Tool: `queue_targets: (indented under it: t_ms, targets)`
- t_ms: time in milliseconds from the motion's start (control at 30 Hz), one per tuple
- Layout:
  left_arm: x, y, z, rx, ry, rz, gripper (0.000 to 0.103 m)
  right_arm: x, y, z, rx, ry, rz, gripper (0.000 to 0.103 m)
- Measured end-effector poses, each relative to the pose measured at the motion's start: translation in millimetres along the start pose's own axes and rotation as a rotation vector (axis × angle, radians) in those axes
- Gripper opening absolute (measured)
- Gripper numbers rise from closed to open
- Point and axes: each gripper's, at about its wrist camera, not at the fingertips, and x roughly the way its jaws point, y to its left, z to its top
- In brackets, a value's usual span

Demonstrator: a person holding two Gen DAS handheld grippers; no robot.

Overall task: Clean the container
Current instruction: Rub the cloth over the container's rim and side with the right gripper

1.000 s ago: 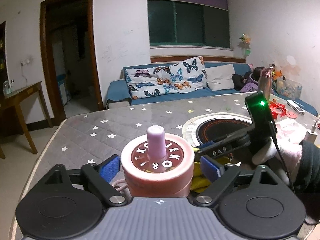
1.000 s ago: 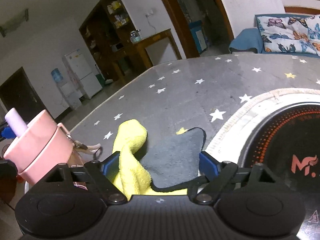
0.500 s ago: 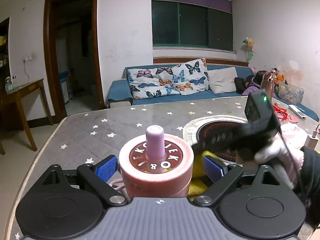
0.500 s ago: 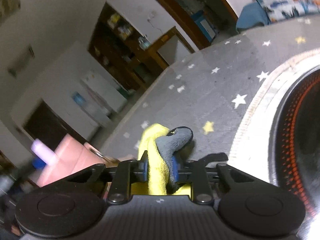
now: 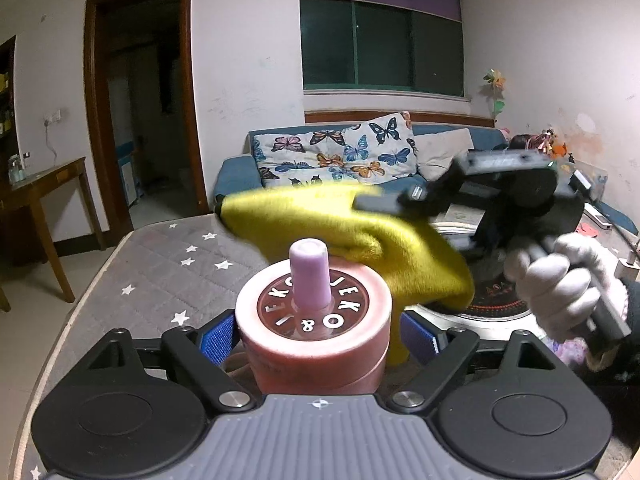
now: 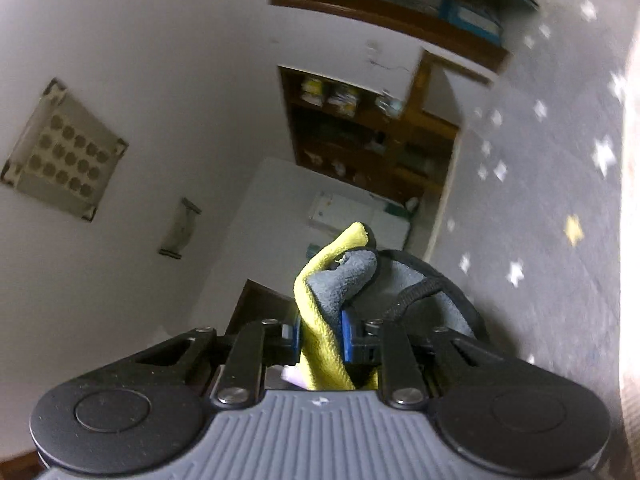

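A pink round container (image 5: pixel 312 320) with a lilac spout (image 5: pixel 309 276) stands on the table between the jaws of my left gripper (image 5: pixel 316 338). The jaws are closing. The left pad is close against the container's side, and a gap with a bit of cloth shows at the right pad. My right gripper (image 6: pixel 320 338) is still closing, its pads pressed on a yellow and grey cloth (image 6: pixel 320 344). In the left wrist view a gloved hand (image 5: pixel 560 280) holds that right gripper (image 5: pixel 380 204) up. The yellow cloth (image 5: pixel 360 240) hangs, blurred, just behind and right of the container.
The table wears a grey cover with stars (image 5: pixel 168 264). A round induction cooktop (image 5: pixel 496 300) is set into it to the right of the container. Beyond the table are a blue sofa (image 5: pixel 236 176) with butterfly cushions, a doorway and a wooden side table (image 5: pixel 44 176).
My right gripper has shut on the cloth, lifted it off the table and rolled, swinging it up behind the container. My left gripper's jaws have narrowed around the container.
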Motion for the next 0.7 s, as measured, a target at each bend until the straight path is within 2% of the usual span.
queue_targets:
  t_ms: [200, 400, 533, 700]
  targets:
    - [1.7, -1.1, -0.5, 0.002, 0.005, -0.008, 0.088, 15.0, -29.8, -2.5, 0.028, 0.057, -0.163, 0.017]
    - [2.4, -0.6, 0.8, -0.023, 0.014, 0.001, 0.088, 34.0, -18.3, -13.6, -0.165, 0.127, -0.370, 0.017]
    - [0.3, -2.5, 3.5, -0.028, 0.001, 0.016, 0.090, 31.6, -21.1, -11.0, -0.113, 0.119, -0.337, 0.017]
    - [-0.2, -4.1, 5.8, -0.003, -0.005, 0.009, 0.088, 17.2, -22.1, -7.0, -0.001, 0.064, -0.168, 0.017]
